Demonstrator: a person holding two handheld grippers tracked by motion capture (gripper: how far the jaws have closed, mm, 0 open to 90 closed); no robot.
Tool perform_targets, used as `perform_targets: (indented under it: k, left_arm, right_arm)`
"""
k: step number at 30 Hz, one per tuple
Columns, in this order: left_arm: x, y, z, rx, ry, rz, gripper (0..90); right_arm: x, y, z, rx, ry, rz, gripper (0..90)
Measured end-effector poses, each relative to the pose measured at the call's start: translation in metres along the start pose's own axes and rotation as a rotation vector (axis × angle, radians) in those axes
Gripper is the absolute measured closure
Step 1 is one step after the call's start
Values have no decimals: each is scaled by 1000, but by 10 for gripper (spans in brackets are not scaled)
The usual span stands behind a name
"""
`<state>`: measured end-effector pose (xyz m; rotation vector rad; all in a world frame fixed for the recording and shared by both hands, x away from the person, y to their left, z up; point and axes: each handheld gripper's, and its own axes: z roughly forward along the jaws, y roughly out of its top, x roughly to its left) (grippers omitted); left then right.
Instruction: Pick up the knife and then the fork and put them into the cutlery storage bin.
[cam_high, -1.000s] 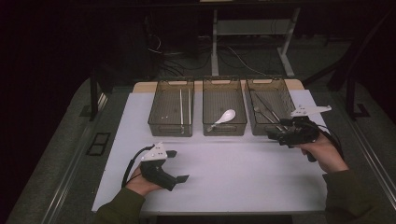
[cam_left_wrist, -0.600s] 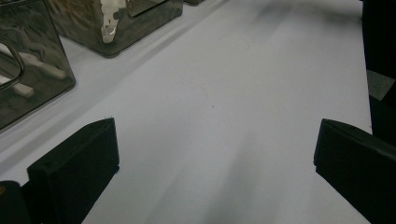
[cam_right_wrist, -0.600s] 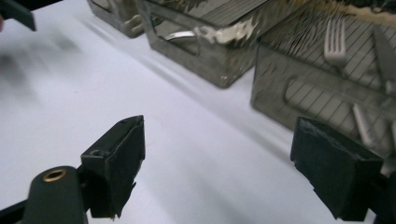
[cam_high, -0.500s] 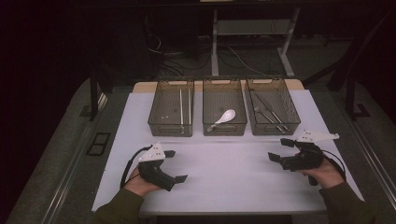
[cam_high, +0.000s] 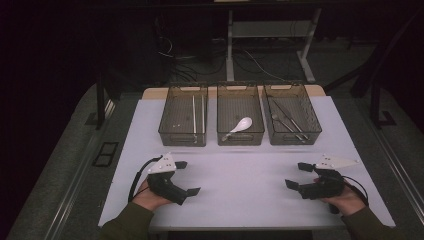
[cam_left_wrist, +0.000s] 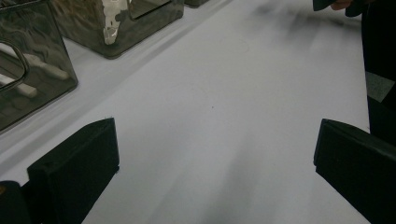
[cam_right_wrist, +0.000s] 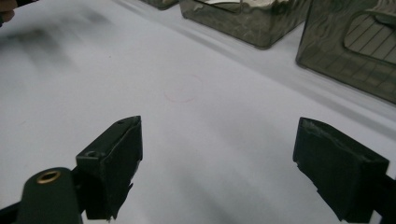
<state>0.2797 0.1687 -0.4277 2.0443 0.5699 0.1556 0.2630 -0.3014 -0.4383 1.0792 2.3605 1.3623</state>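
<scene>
Table (cam_high: 235, 200): white top, bare beneath and between both grippers.
Bins: three smoky trays in a row, well ahead of both grippers. Left bin (cam_high: 183, 137) ahead of left gripper, holding chopsticks (cam_high: 194, 114). Middle bin (cam_high: 240, 139) ahead and between, holding spoon (cam_high: 238, 127). Right bin (cam_high: 292, 136) ahead and inboard of right gripper, holding metal cutlery (cam_high: 287, 120).
Left gripper (cam_high: 187, 177): low over near edge, jaws wide apart, nothing held; black pads (cam_left_wrist: 74, 170) well apart with bare table between.
Right gripper (cam_high: 298, 175): low over near edge, jaws wide apart, nothing held; pads (cam_right_wrist: 112, 154) likewise parted over bare table.
Nearest work items: cutlery in right bin closest to right gripper; spoon ahead and to its left. All inside bins, none loose on table.
Stage (judgement): sorting appears complete or paused; both tools parked clear of bins.
Risk 1: wide jaws striking a bin rim on any forward reach, shoving or tipping the bin; cause, bins light and unfixed by appearance.
Risk 2: thin cutlery and chopsticks lying flat on bin floors, likely to slip from the pads; cause, little to grip.
Risk 3: trailing cable near left hand snagging on the table edge.
</scene>
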Motion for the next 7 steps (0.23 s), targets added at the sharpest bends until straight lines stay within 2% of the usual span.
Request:
perform_targets:
  k: [7]
  left_arm:
    - [-1, 0, 0, -7, -1, -6, 0]
  right_arm:
    - [1, 0, 1, 0, -1, -3, 157]
